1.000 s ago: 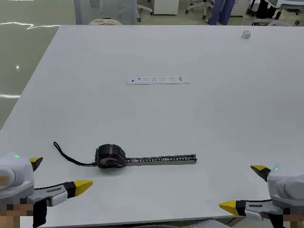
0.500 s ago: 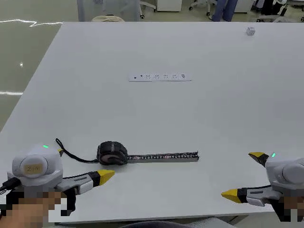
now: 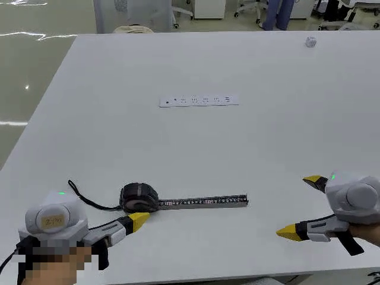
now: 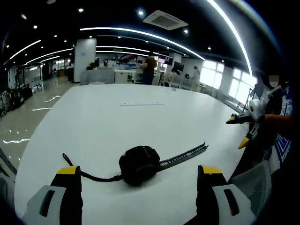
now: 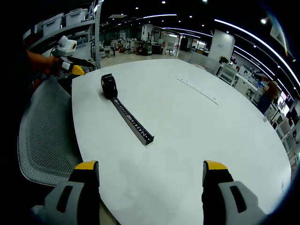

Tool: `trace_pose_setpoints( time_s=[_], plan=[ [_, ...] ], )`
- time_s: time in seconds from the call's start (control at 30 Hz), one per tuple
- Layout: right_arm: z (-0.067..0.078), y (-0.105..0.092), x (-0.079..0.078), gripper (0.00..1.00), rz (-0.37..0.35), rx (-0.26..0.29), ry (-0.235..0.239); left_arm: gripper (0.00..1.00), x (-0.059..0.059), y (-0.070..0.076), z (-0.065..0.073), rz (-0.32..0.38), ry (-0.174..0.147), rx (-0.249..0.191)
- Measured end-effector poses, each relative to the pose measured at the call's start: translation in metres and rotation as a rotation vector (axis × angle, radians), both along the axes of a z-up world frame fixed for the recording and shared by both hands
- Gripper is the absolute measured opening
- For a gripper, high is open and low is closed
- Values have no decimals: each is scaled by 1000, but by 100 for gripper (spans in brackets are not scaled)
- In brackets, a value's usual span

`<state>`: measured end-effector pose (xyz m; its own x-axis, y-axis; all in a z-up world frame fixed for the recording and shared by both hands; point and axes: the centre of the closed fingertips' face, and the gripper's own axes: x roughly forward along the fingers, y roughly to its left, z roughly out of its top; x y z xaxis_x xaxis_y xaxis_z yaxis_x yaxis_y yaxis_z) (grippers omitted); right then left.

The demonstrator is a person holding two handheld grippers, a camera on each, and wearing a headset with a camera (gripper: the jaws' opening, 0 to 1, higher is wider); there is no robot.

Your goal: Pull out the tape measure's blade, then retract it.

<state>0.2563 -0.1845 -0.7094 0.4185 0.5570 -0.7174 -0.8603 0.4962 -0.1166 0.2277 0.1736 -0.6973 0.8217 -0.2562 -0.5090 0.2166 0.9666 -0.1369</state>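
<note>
Left gripper [image 4: 140,170]: jaws wide apart, tips low over the table [image 3: 249,148], tape measure case [image 3: 139,197] just ahead between them, ungripped. Right gripper [image 3: 298,206]: jaws spread, holding nothing, well right of the blade [image 3: 205,202]. Blade lies flat, extended rightward from the case.

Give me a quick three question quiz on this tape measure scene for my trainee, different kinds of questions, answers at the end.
1. Fill in: the right gripper has its jaws ___, holding nothing.
2. Which is nearer the tape measure? A: the left gripper. B: the right gripper. C: both equally near.
3. True or false: the blade is fully retracted into the case.
Key: 1 open; 2 A; 3 false, it lies pulled out on the table.
</note>
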Motion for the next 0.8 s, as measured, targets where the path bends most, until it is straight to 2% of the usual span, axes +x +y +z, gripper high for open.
trace_pose_setpoints(
  time_s=[0.13, 0.23, 0.4, 0.5, 0.7, 0.8],
  plan=[
    [-1, 7, 4, 93, 57, -20, 23, 100, 2, 1, -1, 19, -8, 13],
    [-7, 12, 10, 93, 102, -38, 48, 100, 4, 1, -1, 43, -9, 3],
    [-11, 18, 17, 91, 174, -97, 65, 100, 7, 0, -2, 73, -36, 44],
    [-9, 24, 23, 88, 243, -141, 62, 100, 9, -3, -4, 82, -48, 64],
    [-5, 38, 33, 84, 329, -181, 79, 99, 16, -13, -8, 96, -47, 47],
    [-7, 42, 36, 80, 369, -209, 89, 99, 19, -15, -7, 99, -55, 54]
  ],
)
